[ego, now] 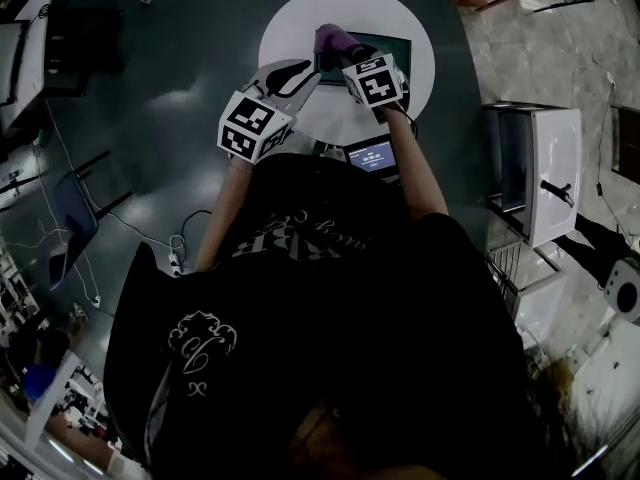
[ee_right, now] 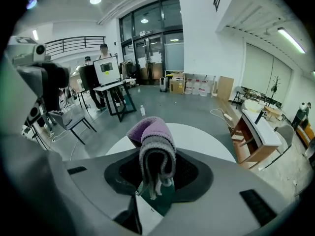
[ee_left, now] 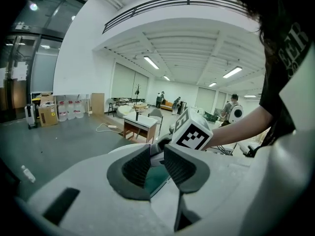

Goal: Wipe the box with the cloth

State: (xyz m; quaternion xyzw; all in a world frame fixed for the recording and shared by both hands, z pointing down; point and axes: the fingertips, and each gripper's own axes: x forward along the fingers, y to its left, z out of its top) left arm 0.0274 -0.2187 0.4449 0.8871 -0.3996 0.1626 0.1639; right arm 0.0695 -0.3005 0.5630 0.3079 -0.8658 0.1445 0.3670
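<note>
- Plainly, right gripper (ee_right: 157, 173) pinches a purple-and-grey knitted cloth (ee_right: 152, 134) above the flat dark-green box (ego: 390, 46) mid round white table (ego: 295, 18);
- left gripper (ee_left: 156, 162) slightly parted, empty, by the box's left edge.

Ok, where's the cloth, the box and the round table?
cloth (ee_right: 155, 136), right gripper view, its folded top above the jaws.
box (ego: 392, 46), head view, its dark green top.
round table (ego: 300, 18), head view, bare white top.

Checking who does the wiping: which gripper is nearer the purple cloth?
Right. The right gripper is shut on the cloth, holding it over the box; the left gripper sits by the box's left edge, off the cloth.
</note>
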